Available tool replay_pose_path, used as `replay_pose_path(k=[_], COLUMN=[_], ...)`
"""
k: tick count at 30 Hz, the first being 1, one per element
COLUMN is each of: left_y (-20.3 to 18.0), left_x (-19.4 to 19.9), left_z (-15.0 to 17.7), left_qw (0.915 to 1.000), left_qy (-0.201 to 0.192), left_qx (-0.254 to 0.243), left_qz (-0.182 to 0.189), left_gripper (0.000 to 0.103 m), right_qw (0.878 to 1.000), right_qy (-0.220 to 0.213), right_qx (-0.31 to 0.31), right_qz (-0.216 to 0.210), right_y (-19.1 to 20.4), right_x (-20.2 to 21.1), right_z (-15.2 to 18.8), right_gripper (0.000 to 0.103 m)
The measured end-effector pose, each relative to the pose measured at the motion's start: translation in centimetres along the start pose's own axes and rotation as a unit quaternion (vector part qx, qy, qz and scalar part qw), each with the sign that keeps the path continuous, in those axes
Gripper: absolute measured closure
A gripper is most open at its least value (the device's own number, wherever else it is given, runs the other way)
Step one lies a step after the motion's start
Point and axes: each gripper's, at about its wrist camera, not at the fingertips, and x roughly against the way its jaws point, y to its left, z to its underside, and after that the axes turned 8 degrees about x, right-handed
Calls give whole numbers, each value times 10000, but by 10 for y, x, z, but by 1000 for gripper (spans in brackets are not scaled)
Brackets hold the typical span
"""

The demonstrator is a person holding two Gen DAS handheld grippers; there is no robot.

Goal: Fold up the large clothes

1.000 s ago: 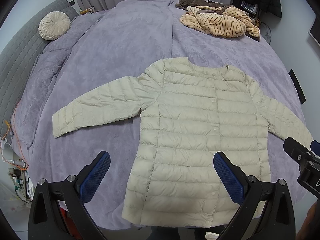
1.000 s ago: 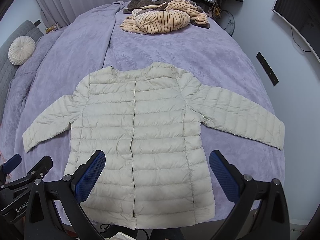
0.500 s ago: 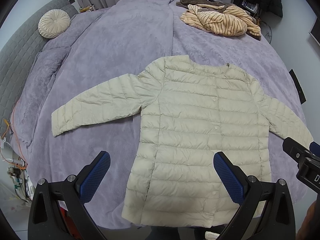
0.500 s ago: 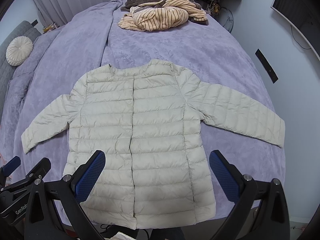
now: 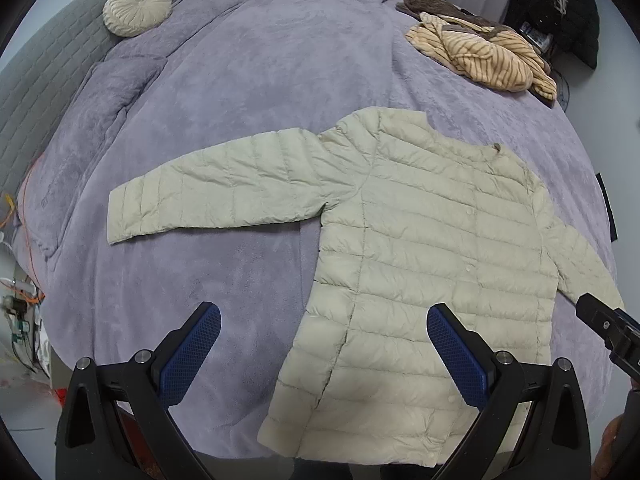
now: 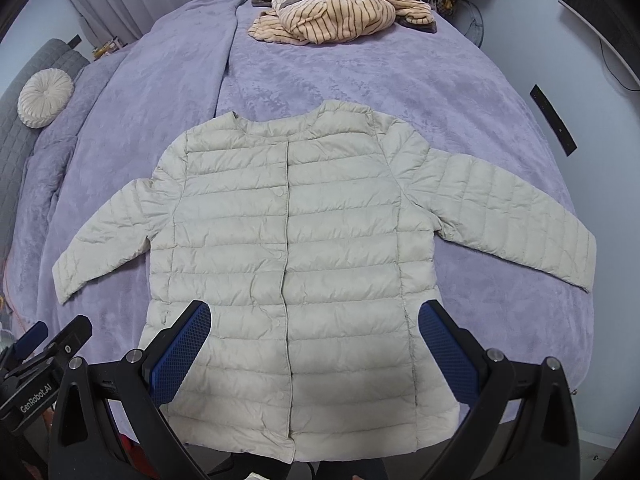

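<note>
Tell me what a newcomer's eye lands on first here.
The pale quilted jacket, spread flat, buttoned, sleeves out, on the purple bedspread at the near edge. Next, the striped heap at the far end. Both grippers, left and right, hang open over the hem.

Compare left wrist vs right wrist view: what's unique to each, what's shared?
Left wrist only: orange cables hanging off the bed's edge, the open left gripper, and the right gripper's tip at the frame's right.

Right wrist only: a monitor on the wall, the open right gripper, and the left gripper's tip at lower left.

Both: cream jacket spread flat on the purple blanket, striped garment pile, round cushion.
</note>
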Motion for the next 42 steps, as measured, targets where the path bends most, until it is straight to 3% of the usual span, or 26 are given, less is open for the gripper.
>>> replay_pose_path(k=[2,6,13,21,24,29,30,32,34,36,38,42], left_y=[19,65,145,227,243,253,253,256,258,262,260,255], left_x=[-11,-40,-107,-188,-212,-230,-228,-224,-225,-224,-221,-209], left_z=[-6,-20,-40,-65,-74,-88,-91,-97,-104,-109,-112,-112], left_qw=[9994,9945,9800,9370,9187,8953,8940,8959,9005,9067,9151,9299], left_qy=[101,159,-14,-70,-128,-404,-501,-703,-757,-791,-886,-1101], left_qx=[273,907,1872,3188,3510,3917,3958,3959,3870,3738,3561,3177], left_qz=[178,506,678,1424,1806,2083,2039,1890,1834,1785,1672,1488], left_gripper=[0,0,0,0,0,0,2,24,69,91,91,95], right_qw=[9999,9970,9909,9871,9867,9850,9850,9848,9845,9842,9845,9865], right_qy=[-36,300,635,537,500,574,600,605,591,609,568,-163], right_qx=[77,522,1124,1375,1347,1367,1372,1398,1442,1478,1520,1561], right_qz=[-143,-485,-380,-626,-763,-882,-859,-840,-802,-757,-670,-473], right_y=[8,35,91,145,158,171,172,173,175,177,179,187], right_x=[-6,-27,-76,-142,-166,-207,-212,-218,-218,-217,-211,-183], right_z=[-1,-3,-3,-23,-29,-25,-24,-22,-21,-22,-25,-39], right_gripper=[0,0,0,0,0,0,0,0,0,0,0,0])
